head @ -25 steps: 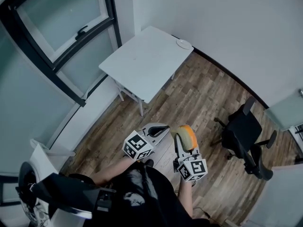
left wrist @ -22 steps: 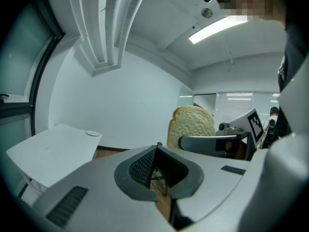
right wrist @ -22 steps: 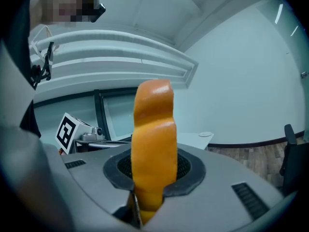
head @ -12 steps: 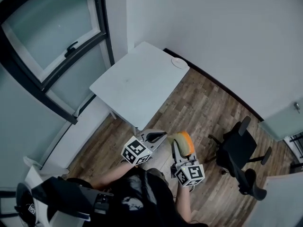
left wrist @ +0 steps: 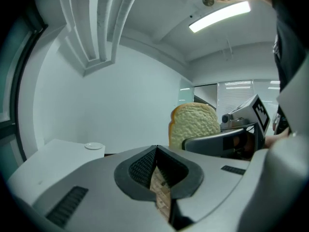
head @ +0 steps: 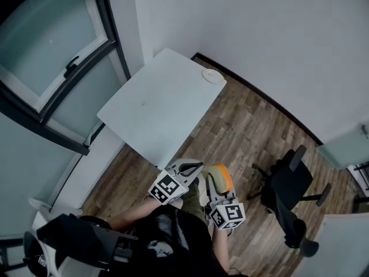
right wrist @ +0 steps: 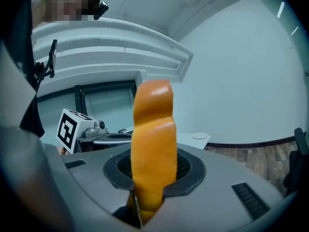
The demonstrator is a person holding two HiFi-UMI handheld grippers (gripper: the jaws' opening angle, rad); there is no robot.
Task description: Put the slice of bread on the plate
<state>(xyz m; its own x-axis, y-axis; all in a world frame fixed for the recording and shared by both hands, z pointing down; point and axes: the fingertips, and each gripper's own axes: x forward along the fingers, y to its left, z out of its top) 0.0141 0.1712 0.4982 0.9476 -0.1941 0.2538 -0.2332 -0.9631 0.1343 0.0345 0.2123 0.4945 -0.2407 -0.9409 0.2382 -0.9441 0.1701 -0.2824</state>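
Observation:
The slice of bread [head: 221, 176], pale with an orange-brown crust, stands upright in my right gripper [head: 217, 180], whose jaws are shut on its lower edge. The right gripper view shows the slice [right wrist: 153, 139] edge-on, between that gripper's [right wrist: 152, 174] jaws. My left gripper [head: 192, 167] is beside it on the left, its jaws shut and nothing in them. In the left gripper view, that gripper [left wrist: 157, 152] has the bread [left wrist: 195, 124] to its right. A small white plate [head: 213, 75] sits at the far corner of the white table [head: 155, 108]. Both grippers hang over the floor, just short of the table's near edge.
A black office chair [head: 285, 186] stands on the wooden floor to the right. A large dark-framed window [head: 52, 56] runs along the left, and white walls close the corner behind the table. In the right gripper view the plate [right wrist: 199, 136] lies ahead.
Both grippers have travelled together towards the table, which now lies nearer to them in the head view. The bread stays held upright in the right gripper.

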